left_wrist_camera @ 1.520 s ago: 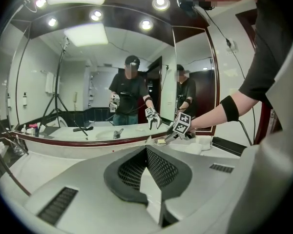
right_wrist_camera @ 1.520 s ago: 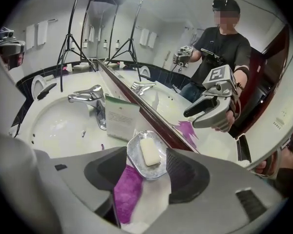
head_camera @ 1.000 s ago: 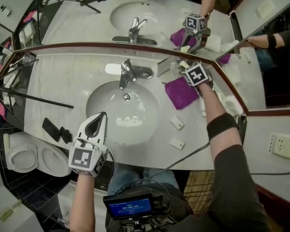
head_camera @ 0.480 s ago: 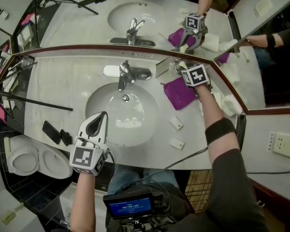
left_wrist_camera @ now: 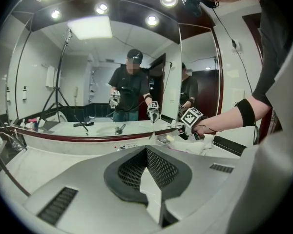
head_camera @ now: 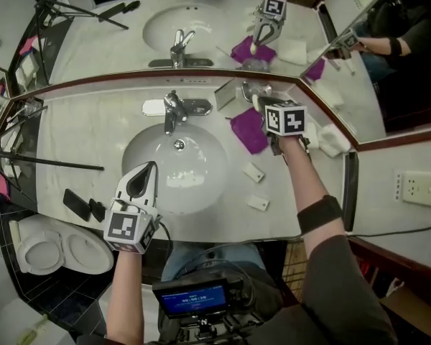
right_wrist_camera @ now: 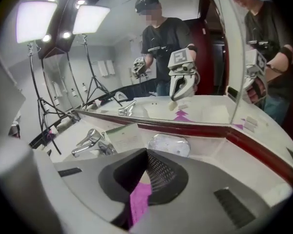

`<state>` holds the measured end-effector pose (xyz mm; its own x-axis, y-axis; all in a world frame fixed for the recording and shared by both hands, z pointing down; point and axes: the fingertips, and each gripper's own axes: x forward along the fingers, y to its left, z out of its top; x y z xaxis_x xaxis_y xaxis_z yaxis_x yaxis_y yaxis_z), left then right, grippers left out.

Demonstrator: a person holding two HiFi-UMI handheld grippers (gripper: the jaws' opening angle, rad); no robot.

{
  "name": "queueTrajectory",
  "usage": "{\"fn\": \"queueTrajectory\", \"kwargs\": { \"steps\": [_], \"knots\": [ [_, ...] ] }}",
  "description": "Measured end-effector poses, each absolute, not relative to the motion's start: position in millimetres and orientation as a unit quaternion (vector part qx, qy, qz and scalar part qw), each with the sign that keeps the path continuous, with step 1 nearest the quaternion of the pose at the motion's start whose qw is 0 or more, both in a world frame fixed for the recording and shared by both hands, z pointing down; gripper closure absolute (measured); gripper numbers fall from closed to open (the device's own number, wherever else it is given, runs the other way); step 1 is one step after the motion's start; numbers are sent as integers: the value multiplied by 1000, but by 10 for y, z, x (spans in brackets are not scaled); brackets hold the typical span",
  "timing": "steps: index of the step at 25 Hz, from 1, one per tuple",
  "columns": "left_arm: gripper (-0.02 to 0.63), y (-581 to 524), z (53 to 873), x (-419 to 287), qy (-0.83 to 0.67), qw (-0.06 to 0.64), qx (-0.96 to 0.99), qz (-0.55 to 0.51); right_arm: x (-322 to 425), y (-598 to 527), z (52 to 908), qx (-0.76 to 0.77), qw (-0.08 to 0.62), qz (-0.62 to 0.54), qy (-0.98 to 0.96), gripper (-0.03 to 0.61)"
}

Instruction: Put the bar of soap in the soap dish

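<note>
The soap dish [head_camera: 248, 88] is a clear round dish at the back of the counter, against the mirror; it also shows as a silvery dish [right_wrist_camera: 168, 145] in the right gripper view. My right gripper [head_camera: 259, 100] hovers just in front of it, over a purple cloth [head_camera: 248, 129]. Its jaws have just been closing, and they are shut on a small pale bar of soap [head_camera: 256, 101] at the tips; the mirror shows the same grip. From the left gripper view the soap [left_wrist_camera: 171, 137] is a cream spot. My left gripper [head_camera: 149, 168] is shut and empty over the sink's near rim.
A chrome faucet [head_camera: 174, 106] stands behind the white sink basin [head_camera: 201, 185]. Two small white packets [head_camera: 253, 172] lie right of the basin. A white towel [head_camera: 332, 139] is at the far right. Dark items [head_camera: 77, 203] lie at the left, and a small box [head_camera: 226, 93] leans on the mirror.
My right gripper has lifted off the counter by the dish and rolled, its marker cube now facing up, with the soap at its tips. The left gripper has stayed put.
</note>
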<state>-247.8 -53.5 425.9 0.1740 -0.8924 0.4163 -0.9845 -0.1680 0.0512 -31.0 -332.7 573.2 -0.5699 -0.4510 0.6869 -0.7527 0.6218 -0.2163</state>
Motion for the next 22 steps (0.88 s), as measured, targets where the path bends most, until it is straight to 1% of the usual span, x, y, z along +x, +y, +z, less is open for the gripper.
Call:
{"fn": "queueTrajectory", "kwargs": {
  "steps": [1, 4, 10, 16, 22],
  "knots": [
    [613, -545, 4252, -2464, -622, 154, 753, 148, -260, -3267, 5738, 362, 297, 256, -846, 560],
    [613, -584, 4179, -2385, -619, 159, 756, 140, -50, -3100, 5915, 381, 312, 268, -828, 561],
    [613, -600, 4185, -2327, -600, 148, 771, 155, 174, -2937, 6064, 394, 312, 293, -813, 561],
    [613, -633, 4172, -2275, -602, 156, 769, 148, 207, -2914, 6059, 391, 319, 284, -815, 560],
    [613, -643, 4245, -2291, -603, 160, 767, 149, 71, -2885, 6174, 380, 344, 263, -817, 555]
  ]
}}
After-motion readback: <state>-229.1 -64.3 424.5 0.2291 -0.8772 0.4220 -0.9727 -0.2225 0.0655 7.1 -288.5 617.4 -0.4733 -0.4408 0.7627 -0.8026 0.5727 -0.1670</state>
